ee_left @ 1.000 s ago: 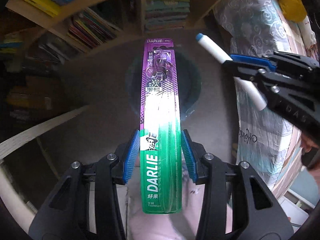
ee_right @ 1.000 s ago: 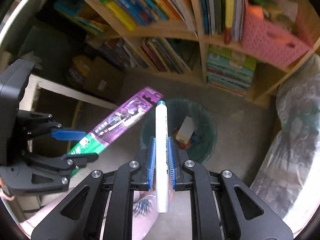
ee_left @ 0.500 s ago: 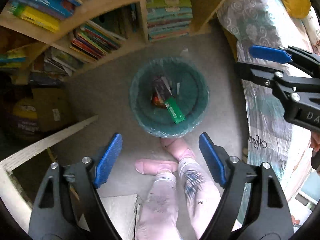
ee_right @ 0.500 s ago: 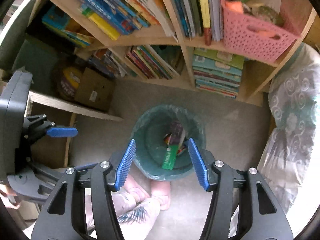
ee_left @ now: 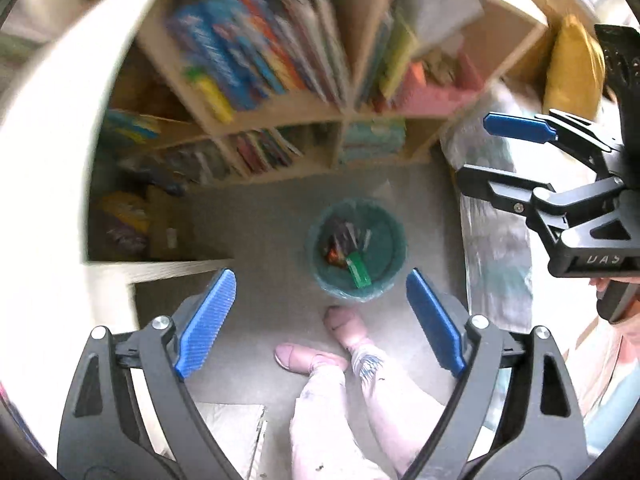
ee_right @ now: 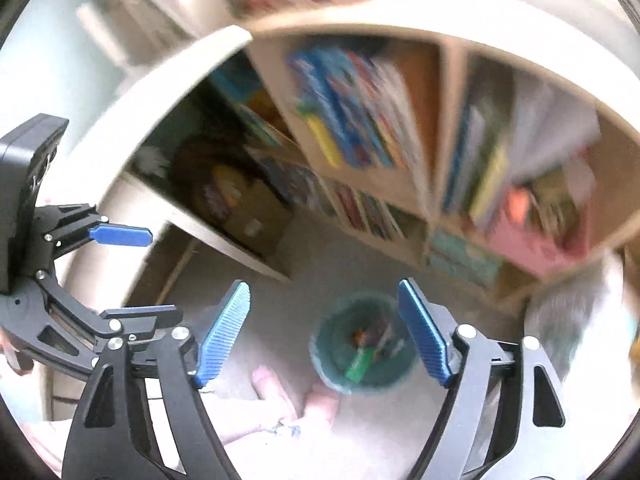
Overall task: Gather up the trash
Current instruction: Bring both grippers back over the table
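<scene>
While both just-opened sets of fingers (ee_left: 430, 326) gape empty, one bin (ee_left: 384, 284), two feet (ee_left: 308, 358).

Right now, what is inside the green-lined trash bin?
The trash bin holds a green toothbrush pack, something orange-red and pale, stick-like bits. Blur hides details, and whatever lies underneath is covered.

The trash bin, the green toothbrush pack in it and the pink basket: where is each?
trash bin (ee_left: 394, 248), left wrist view, bare inner wall on the right.
green toothbrush pack (ee_left: 359, 273), left wrist view, its green end.
pink basket (ee_right: 532, 246), right wrist view, blurred front face.
</scene>
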